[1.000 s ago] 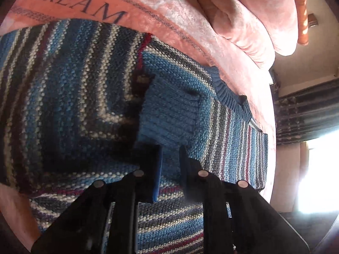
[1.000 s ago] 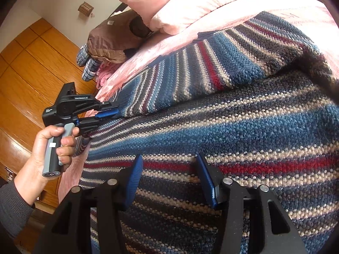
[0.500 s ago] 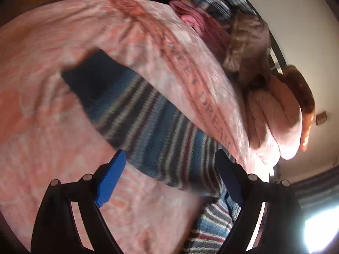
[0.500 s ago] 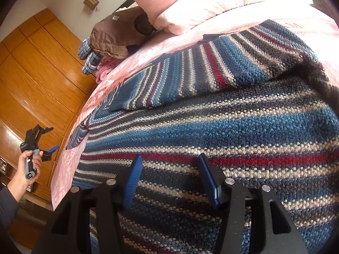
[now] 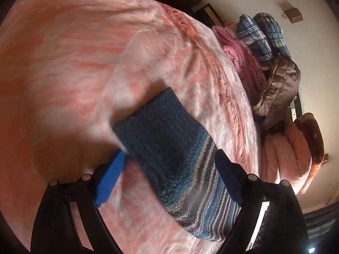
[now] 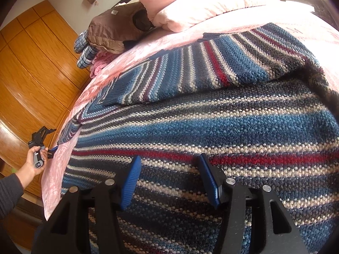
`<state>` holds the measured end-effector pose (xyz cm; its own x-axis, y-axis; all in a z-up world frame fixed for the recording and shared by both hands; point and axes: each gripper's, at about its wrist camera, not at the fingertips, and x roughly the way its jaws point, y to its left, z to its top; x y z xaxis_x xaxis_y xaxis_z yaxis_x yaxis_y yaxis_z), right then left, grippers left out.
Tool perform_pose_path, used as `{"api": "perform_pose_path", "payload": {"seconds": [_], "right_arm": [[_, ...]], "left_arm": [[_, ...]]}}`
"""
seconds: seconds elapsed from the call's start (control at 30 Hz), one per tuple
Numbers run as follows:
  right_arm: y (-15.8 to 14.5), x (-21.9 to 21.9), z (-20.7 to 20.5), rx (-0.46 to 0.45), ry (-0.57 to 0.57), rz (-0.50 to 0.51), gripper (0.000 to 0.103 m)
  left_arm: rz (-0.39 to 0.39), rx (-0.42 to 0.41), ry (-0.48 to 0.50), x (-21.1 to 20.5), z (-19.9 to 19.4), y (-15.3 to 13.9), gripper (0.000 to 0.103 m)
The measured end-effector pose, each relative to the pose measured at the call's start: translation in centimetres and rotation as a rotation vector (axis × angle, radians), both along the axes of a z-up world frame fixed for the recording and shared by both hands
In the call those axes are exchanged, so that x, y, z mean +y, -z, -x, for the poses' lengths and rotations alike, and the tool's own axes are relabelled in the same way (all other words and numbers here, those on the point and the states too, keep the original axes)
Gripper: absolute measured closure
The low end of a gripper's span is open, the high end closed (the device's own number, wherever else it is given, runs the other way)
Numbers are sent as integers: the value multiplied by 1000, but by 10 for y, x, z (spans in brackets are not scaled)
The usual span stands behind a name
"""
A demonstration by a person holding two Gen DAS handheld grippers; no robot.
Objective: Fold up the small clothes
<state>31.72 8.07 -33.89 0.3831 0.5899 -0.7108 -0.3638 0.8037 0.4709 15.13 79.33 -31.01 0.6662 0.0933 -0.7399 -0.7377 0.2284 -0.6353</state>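
Left wrist: sleeve point(image 5: 169, 148) runs diagonally between spread left tool point(image 5: 169, 182); right tool point(image 6: 171, 180) spread.

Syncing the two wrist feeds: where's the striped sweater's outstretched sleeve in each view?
Left wrist: the sleeve runs up the middle, between the open fingers of the left gripper, dark cuff farthest from the lens.
Right wrist: it's at far left, its end at the bed edge near the left gripper.
Shared landmark: the brown padded jacket by the plaid garment.
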Motion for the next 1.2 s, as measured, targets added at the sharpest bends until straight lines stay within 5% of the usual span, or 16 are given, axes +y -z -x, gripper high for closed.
{"api": "perform_pose_path", "payload": {"seconds": [0.07, 0.2, 0.37, 0.53, 0.7, 0.93, 1.2], "right_arm": [[0, 2, 0, -2, 1, 5, 44], [-2, 2, 0, 2, 1, 13, 44], [-8, -2, 7, 21, 6, 0, 44], [-16, -5, 17, 66, 2, -46, 42], [-27, -9, 27, 59, -5, -74, 41], [-39, -26, 31, 47, 20, -110, 41], [-44, -46, 23, 53, 59, -157, 41]], "left_arm": [[2, 22, 0, 5, -1, 3, 98], [-94, 19, 39, -4, -8, -25, 96], [-255, -74, 168, -36, -40, -113, 97], [-417, -208, 327, -104, -85, -214, 97], [-502, -299, 476, -185, -126, -274, 97], [-533, -328, 629, -284, -177, -282, 97], [-493, -319, 737, -376, -224, -238, 97]]}}
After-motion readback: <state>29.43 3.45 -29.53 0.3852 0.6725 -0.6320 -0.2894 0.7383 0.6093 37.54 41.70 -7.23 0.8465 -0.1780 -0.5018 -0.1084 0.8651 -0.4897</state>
